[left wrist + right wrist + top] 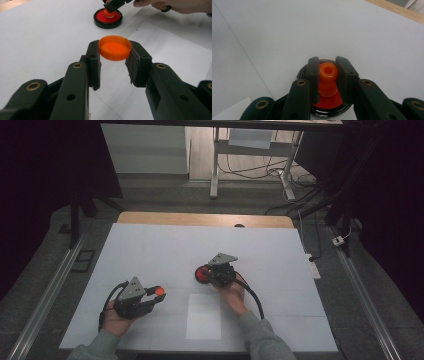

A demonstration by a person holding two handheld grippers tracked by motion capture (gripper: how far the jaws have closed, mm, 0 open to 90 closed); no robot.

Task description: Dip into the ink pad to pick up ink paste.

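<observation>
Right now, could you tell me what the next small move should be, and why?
Probably bring the left gripper and its orange cap across toward the orange bottle. The right gripper already clamps that bottle's open neck, over the red-and-black dish, while the cap is apart from it, so capping looks due.

Orange cap (115,48), orange bottle neck (328,72), red-and-black round base (108,18), white tbl cover (150,250), black tools.

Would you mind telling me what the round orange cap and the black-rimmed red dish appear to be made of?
The round orange cap looks like moulded plastic: slightly translucent, glowing evenly, with a smooth thin rim and a soft sheen. The black-rimmed red dish seems plastic too, or perhaps lacquered metal; its black rim is glossy with a bright highlight, and its red inside is flat and uniform.
</observation>
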